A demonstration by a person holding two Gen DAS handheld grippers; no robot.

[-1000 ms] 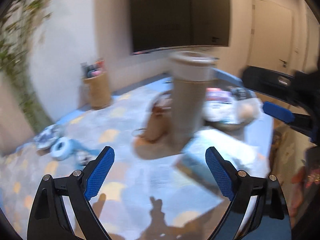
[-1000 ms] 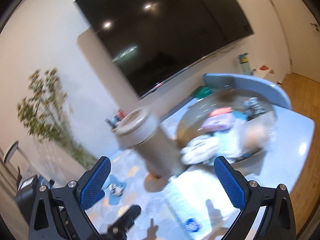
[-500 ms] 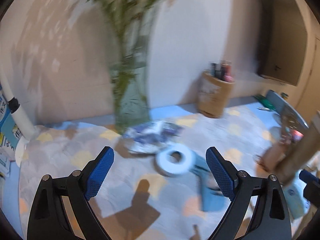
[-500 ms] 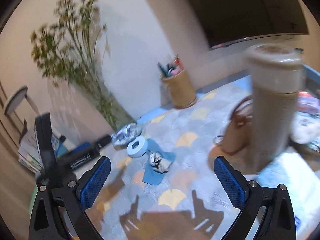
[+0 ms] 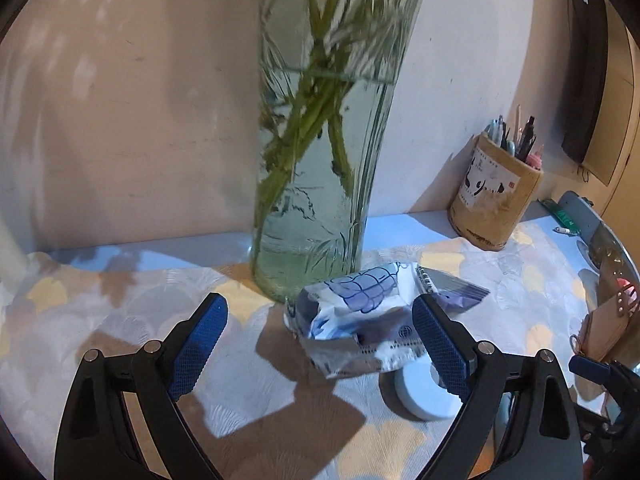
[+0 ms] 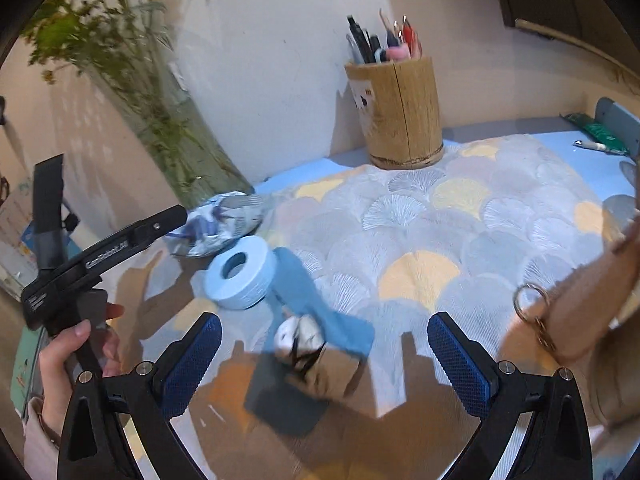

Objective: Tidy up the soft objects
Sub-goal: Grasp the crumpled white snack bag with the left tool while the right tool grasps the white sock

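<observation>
Nothing looks organized yet: the left gripper hangs spread and empty with the crumpled tissue pack just ahead between its fingertips, while the right gripper, equally wide and unloaded, frames the small white bundle on blue cloth

"GenRobot.AI" on left tongs

Pouch before vase (touching?)
</observation>
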